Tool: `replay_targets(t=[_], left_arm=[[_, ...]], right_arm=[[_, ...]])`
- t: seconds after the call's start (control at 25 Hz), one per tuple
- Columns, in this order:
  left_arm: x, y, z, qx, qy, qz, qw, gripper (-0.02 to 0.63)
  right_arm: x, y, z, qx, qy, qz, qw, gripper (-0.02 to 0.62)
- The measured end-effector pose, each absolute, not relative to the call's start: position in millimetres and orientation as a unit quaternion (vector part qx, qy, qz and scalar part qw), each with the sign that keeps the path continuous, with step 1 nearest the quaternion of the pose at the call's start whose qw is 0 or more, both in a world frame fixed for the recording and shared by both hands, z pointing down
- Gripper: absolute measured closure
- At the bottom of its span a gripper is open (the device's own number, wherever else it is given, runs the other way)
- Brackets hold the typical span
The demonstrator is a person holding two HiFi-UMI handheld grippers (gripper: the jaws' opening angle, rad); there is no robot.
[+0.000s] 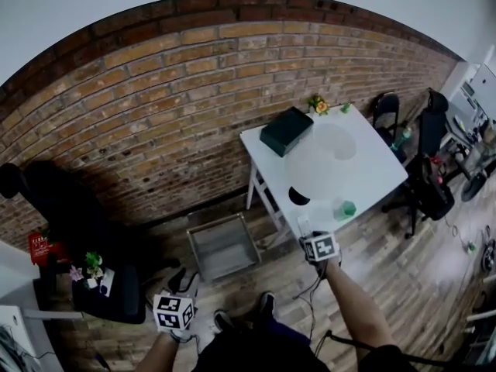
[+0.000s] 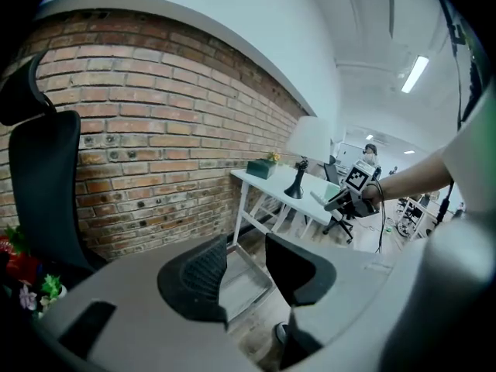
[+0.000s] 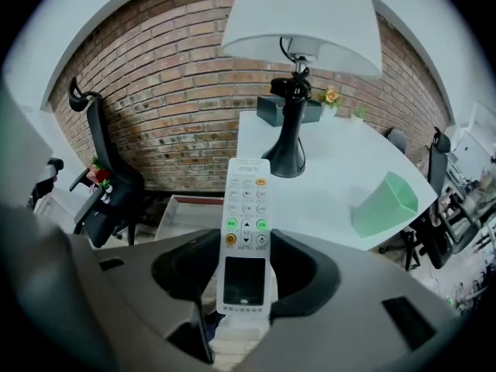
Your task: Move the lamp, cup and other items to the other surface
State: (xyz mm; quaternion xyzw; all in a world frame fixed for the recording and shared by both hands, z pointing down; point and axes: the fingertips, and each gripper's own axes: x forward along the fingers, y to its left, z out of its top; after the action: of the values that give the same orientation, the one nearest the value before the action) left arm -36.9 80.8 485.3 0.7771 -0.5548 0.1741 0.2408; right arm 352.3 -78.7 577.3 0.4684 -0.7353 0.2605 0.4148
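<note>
Right gripper (image 3: 249, 263) jaws clamp a remote (image 3: 246, 208), print illegible; left gripper (image 2: 246, 273) jaws together, empty

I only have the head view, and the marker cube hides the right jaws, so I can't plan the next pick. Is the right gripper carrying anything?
Observer: Yes. The right gripper is shut on a white remote control, with the buttons facing its camera.
Operator: And the left one?
Observer: The left gripper is shut with nothing between its jaws.
Operator: The shade hides the lamp's stand from me.
Observer: The lamp stands upright on a black curved stem and round base, apart from the green cup.
</note>
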Motion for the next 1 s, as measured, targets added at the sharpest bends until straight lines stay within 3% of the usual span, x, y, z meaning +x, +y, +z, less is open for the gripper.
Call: replay_targets(t=[0.56, 1.0], left_arm=[[23, 60, 498, 0.752, -0.573, 0.189, 0.265, 0.452], [29, 48, 496, 0.756, -0.573, 0.184, 0.259, 0.453]], right_arm=[[357, -138, 612, 0.427, -0.738, 0.271, 0.447, 0.385], [353, -145, 591, 0.444, -0.768, 0.231, 0.400, 0.354]])
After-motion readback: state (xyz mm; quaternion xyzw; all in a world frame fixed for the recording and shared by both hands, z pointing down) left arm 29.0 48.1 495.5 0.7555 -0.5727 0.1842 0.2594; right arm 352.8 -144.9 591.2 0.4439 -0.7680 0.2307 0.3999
